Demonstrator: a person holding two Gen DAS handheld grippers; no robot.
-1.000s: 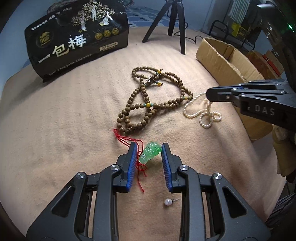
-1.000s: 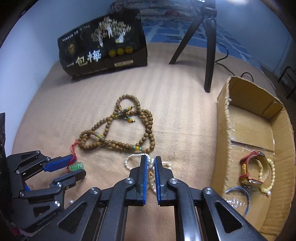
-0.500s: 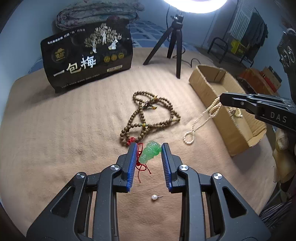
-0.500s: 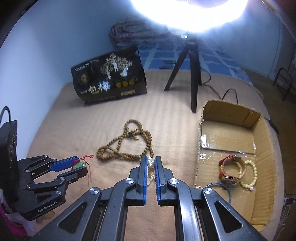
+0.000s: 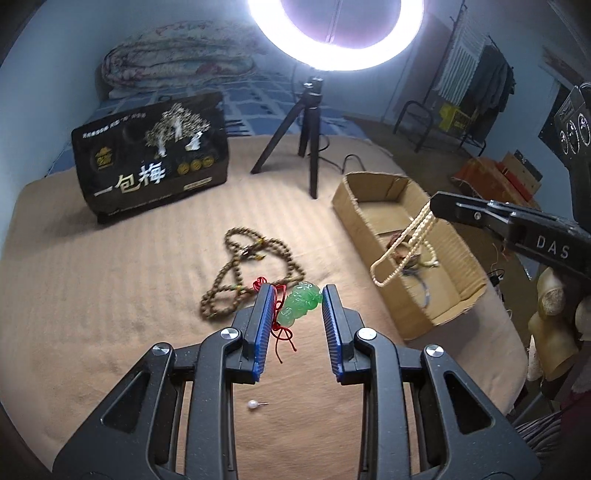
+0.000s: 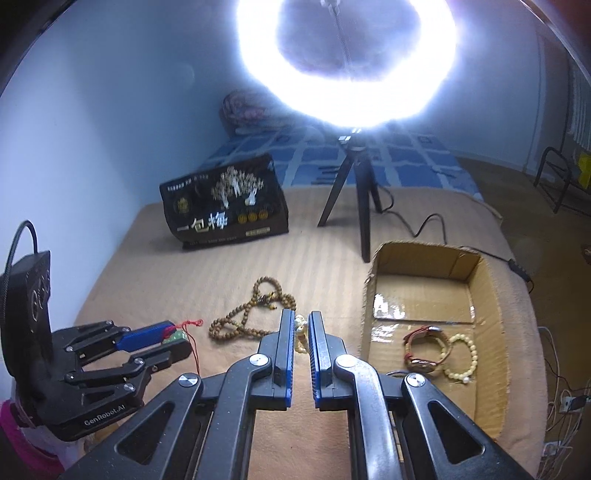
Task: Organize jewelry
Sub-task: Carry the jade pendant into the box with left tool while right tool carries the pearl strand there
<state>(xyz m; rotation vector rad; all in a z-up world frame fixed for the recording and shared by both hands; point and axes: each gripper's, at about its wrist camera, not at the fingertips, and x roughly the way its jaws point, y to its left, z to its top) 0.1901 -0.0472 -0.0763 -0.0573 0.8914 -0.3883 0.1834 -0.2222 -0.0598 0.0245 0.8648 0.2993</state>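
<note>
Gripping a green pendant (image 5: 299,302) between its blue pads, our left gripper (image 5: 297,295) hangs above the tan blanket (image 5: 110,295), the red cord (image 5: 282,336) dangling beneath. Our right gripper (image 6: 302,325), pressed together on a pearl strand (image 5: 402,245), holds it looped in the air at the near wall of the box (image 5: 373,236). Wooden beads (image 5: 251,266) and a pearl stud (image 5: 253,404) lie on the blanket; a watch (image 6: 421,347) and bracelet (image 6: 461,356) sit in the box.

Blue walls (image 6: 110,129), glaring ring light (image 5: 334,35), perhaps bed (image 6: 406,162)
</note>
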